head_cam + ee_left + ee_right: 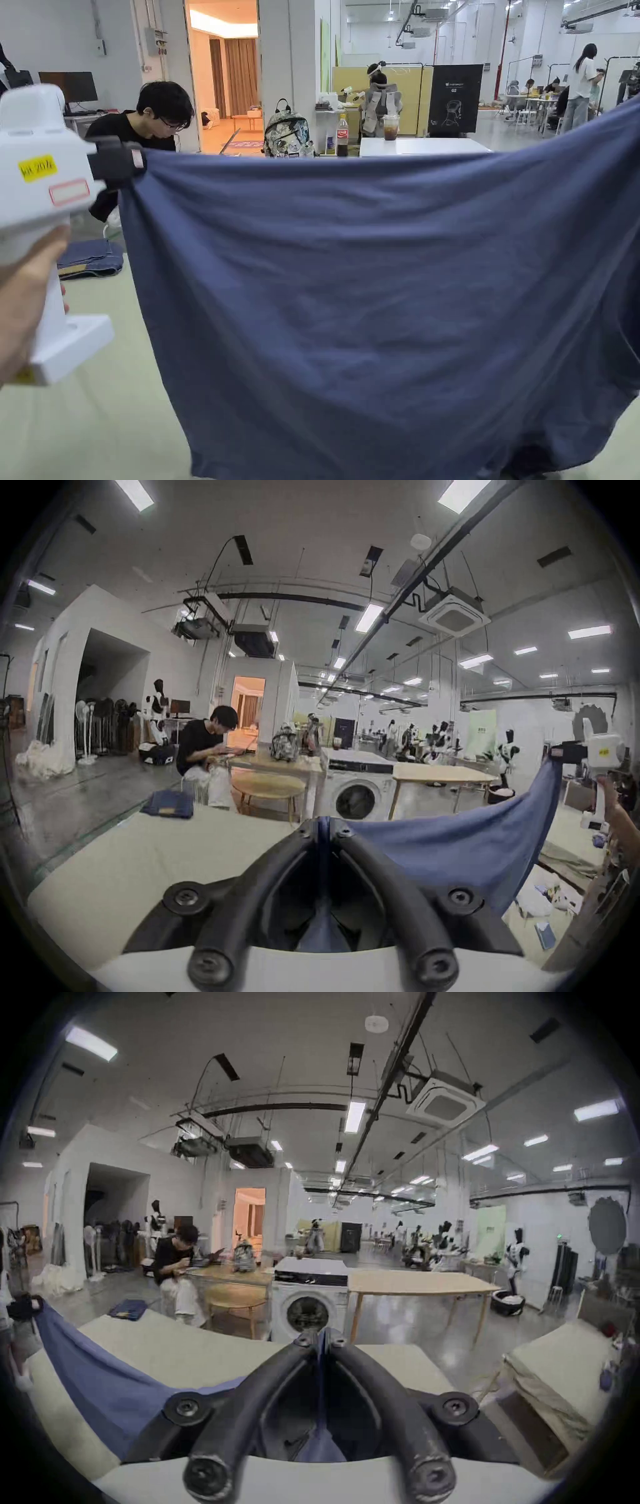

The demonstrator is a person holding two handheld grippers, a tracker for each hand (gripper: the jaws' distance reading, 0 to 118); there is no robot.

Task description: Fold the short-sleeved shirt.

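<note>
Blue shirt [375, 300] hangs spread across frame centre, left claw [325, 823] and right claw [322, 1335] each clamped on a top corner; no fold yet made.

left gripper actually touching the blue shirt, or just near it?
Touching. In the left gripper view, the left gripper has both jaws closed on an edge of the blue shirt, with fabric pinched between the tips.

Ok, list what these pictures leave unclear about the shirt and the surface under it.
- Sleeves and collar: the shirt hangs as one sheet in the head view, so neither can be made out.
- Right top corner: cut off by the head view's right edge.
- Hem: it runs under the bottom edge.
- Surface: largely hidden behind the cloth.
</note>
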